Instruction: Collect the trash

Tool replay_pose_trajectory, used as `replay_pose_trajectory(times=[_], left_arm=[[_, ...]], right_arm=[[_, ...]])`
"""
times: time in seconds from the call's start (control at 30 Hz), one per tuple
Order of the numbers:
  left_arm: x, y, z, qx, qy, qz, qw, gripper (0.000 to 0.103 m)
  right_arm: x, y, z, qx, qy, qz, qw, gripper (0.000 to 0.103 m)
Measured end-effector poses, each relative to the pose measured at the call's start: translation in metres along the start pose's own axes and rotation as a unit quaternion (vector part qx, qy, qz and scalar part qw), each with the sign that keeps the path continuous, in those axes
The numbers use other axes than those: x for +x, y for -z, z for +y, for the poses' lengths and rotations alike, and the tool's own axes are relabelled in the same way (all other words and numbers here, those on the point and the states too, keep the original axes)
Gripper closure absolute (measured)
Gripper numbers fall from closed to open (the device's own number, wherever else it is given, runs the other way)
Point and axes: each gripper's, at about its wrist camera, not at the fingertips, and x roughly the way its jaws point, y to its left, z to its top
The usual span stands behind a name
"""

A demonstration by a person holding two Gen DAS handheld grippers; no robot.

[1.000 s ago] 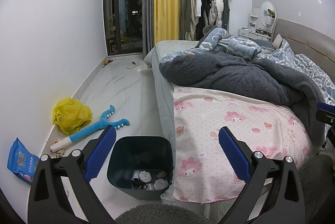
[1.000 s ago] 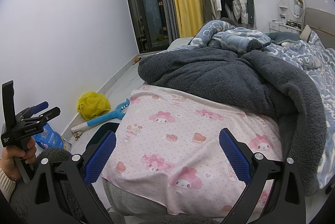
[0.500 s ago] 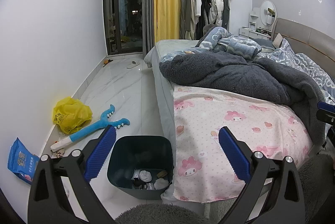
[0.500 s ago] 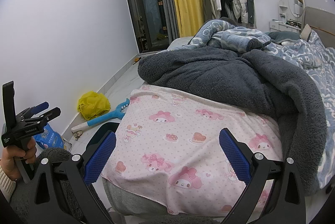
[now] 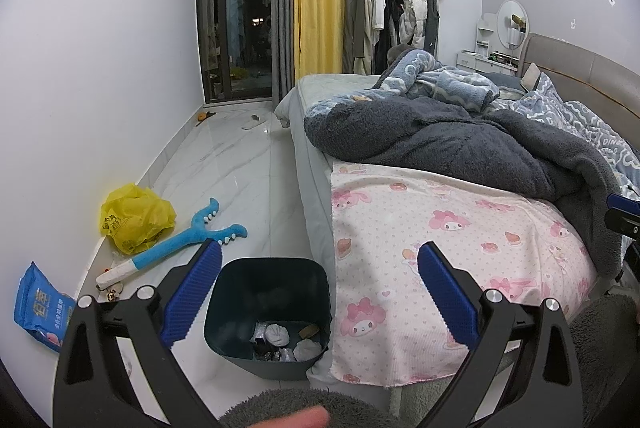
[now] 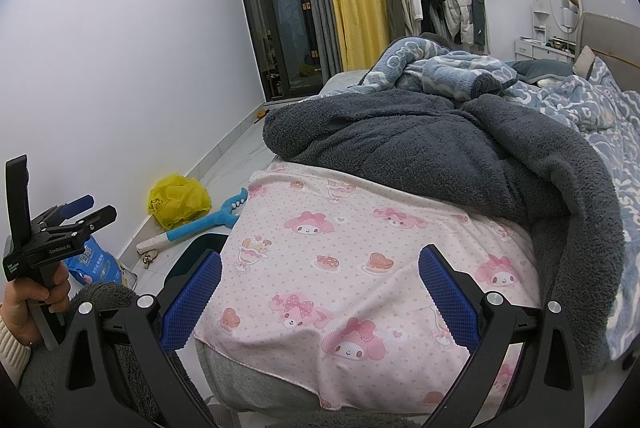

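Most of both views is taken up by the bed (image 5: 460, 211), with a pink cartoon-print sheet (image 6: 360, 268) at centre and a dark grey fleece blanket (image 6: 420, 155) piled behind it. The dark bin (image 5: 268, 312) is seen at lower centre of the left wrist view, on the floor tight against the bed edge, with a few crumpled white bits already at the bottom. The loose trash is found at the left of that frame along the wall: a crumpled yellow plastic bag (image 5: 136, 218) at middle left, a blue snack packet (image 5: 38, 302) at lower left, and a blue-and-white fork-shaped plush toy (image 5: 180, 248) lying between bag and bin, probably not trash. Nothing is being carried, so a pickup looks like the step in hand. It'd likely be done best if the left gripper (image 5: 320, 292) is swung toward the wall, the bag pinched at a bunched fold rather than a flat bit, and the toy left alone. Both sets of jaws are spread wide with nothing between the blue pads, nothing touched; the right gripper (image 6: 320, 296) is just hovering over the sheet.
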Motion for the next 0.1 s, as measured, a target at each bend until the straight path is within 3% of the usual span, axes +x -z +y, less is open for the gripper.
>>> replay_pose_trajectory(times=[0.1], left_arm=[[0.0004, 0.0031, 0.0008, -0.001, -0.003, 0.000, 1.0000, 0.003]], right_arm=[[-0.0001, -0.0001, 0.0001, 0.000, 0.000, 0.000, 1.000, 0.003]])
